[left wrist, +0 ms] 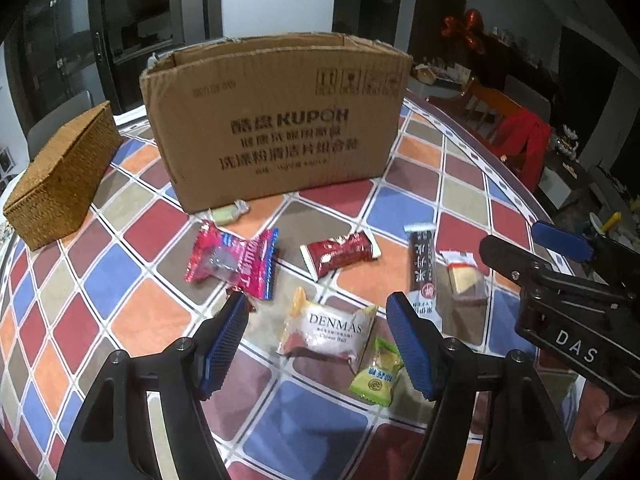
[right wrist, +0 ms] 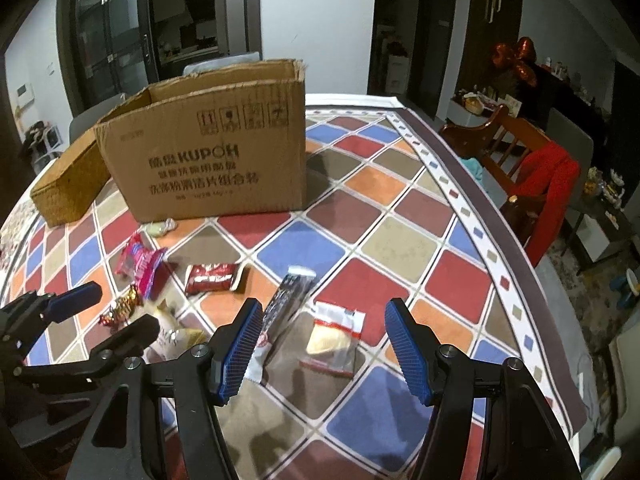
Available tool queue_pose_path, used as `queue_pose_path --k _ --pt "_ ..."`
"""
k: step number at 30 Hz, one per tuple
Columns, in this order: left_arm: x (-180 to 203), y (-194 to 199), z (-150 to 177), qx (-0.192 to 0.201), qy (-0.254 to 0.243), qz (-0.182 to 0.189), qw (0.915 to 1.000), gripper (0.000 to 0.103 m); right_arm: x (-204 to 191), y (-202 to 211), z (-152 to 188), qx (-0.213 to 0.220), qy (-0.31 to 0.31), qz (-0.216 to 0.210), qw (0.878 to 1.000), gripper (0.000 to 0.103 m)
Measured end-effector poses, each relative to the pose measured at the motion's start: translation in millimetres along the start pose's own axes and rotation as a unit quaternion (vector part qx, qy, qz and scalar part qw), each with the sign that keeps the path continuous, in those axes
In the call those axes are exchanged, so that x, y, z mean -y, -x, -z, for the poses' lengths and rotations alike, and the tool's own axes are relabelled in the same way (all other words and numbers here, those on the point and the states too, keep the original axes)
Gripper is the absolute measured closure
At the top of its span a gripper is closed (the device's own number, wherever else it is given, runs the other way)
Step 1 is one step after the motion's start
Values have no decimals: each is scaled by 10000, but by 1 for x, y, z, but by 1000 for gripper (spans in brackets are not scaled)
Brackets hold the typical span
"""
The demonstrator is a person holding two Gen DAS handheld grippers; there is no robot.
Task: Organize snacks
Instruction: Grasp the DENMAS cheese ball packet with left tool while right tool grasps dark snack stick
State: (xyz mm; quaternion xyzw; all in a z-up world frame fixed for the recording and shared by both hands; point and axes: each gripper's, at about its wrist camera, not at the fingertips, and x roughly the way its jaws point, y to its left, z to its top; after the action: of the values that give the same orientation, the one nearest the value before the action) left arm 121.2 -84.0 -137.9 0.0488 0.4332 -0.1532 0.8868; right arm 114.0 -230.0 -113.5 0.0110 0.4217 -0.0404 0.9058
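Snacks lie loose on the chequered tabletop (left wrist: 132,272) before the open brown cardboard box (left wrist: 276,128); I can't see inside it or the woven wicker basket (left wrist: 60,184). My left gripper (left wrist: 316,340) is wide, empty, straddling the white DENMAS cheese-ball packet (left wrist: 328,334), long axis crosswise. My right gripper (right wrist: 320,344), also wide and empty, frames the clear-wrapped wafer packet (right wrist: 334,336).

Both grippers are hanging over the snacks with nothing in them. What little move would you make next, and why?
Probably lower the open left gripper onto the white DENMAS packet, which lies flat between its fingers. The right gripper is also open, above the clear-wrapped wafer. The open cardboard box waits behind.
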Motion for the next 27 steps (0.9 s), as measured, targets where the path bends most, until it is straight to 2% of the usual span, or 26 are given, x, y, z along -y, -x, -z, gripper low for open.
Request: queue_pose_path --k 14,20,22,27 --pt "3 -32 12 -363 -145 53 9992 32 -15 -31 1 -300 82 -337 9989 40" --pt "2 -46 17 -525 -92 102 9985 35 -25 -47 3 -509 143 -469 9975 50" --pt "1 -50 18 -597 -55 138 9981 38 -27 -53 5 -585 160 -487 9970 53" --pt "2 -53 18 -577 -51 106 9983 42 -26 -68 9 -798 84 -548 9953 61"
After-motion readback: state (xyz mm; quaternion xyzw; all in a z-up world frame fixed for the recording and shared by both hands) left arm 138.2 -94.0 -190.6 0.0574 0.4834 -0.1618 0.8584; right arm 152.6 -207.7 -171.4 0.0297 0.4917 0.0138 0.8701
